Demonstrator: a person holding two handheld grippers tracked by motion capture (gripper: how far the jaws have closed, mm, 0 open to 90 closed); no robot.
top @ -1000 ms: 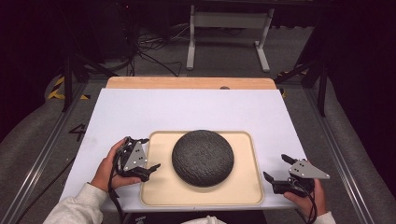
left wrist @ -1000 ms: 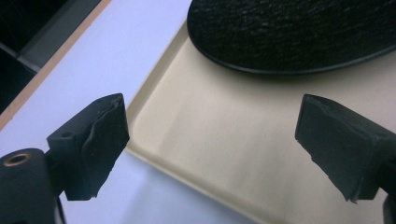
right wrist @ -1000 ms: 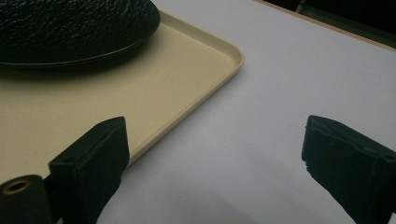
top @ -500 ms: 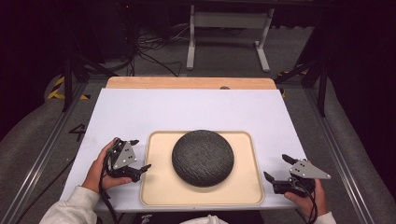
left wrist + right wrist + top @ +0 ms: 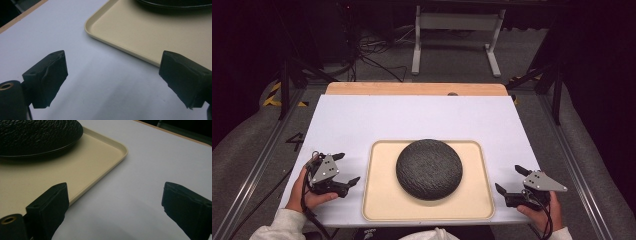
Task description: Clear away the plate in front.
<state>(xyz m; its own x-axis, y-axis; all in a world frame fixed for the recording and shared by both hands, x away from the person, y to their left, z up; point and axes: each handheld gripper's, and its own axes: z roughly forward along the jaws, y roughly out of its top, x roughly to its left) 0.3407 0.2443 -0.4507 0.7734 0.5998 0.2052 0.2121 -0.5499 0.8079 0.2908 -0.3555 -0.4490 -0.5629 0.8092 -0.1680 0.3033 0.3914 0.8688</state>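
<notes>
- Scene: beige tray [image 5: 377, 200] lies on white table cover [image 5: 412, 120], near the person's edge. Dark, rough-textured round dome [image 5: 429, 169] sits on the tray, approx centred, a bit toward the far side.
- Left gripper [image 5: 343, 169]: held just left of the tray, apart from it, jaws spread wide, nothing between them. Left gripper view confirms: only white surface between the jaws, tray corner [image 5: 90, 27] ahead and to one side.
- Right gripper [image 5: 511, 180]: just right of the tray's near right corner, jaws also wide, empty. In the right gripper view one jaw overlaps the tray rim [image 5: 110, 168]; can't tell if touching.
- Step in hand (judgement): both grippers flank the tray, so likely a two-sided grab of the tray or the dome.
- How to do it well (judgement): if tray, bring each jaw pair level w/ the rim, one jaw over and one under the lip, at matching points on opp. sides; close both before lifting; lift evenly so the dome doesn't slide. If dome, approach low at its edge from both sides; the surface looks bumpy, so grip may be fair.
- Risk: uneven lift tips the load; pushing the rim shoves the tray across the cover.
- Markings: no brand, label or writing legible on tray, dome or grippers. Faint mark on the floor left of the table, not readable.
</notes>
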